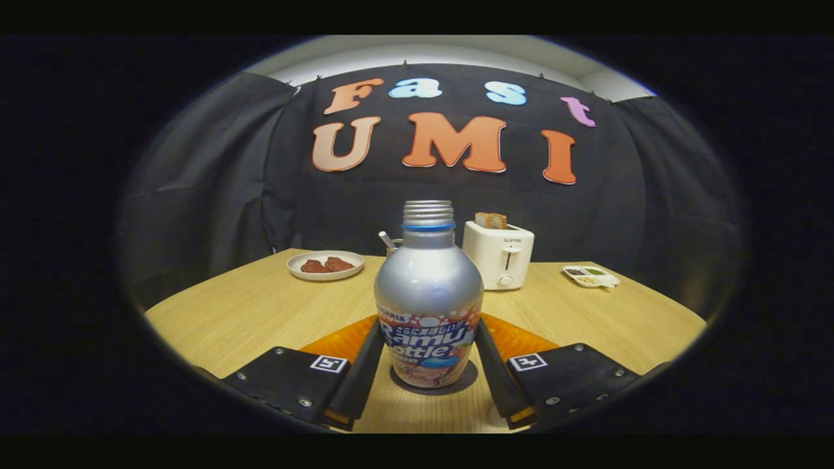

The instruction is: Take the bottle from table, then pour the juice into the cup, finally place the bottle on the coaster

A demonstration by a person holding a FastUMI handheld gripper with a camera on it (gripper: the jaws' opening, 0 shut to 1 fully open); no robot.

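A silver bottle (428, 286) with a bare threaded neck and a colourful label stands upright on the wooden table (247, 312). My gripper (429, 329) has it between its two fingers, and each finger lies against one side of the lower body, so the gripper is shut on it. An orange coaster (335, 342) lies flat on the table just behind the bottle, showing on both sides of the fingers. The cup (393, 246), with a thin stick standing in it, peeks out behind the bottle's left shoulder and is mostly hidden.
A white toaster (498, 254) with bread in its slot stands beyond the bottle to the right. A white plate (326, 265) with brown pieces sits at the back left. A small divided dish (591, 275) lies at the far right.
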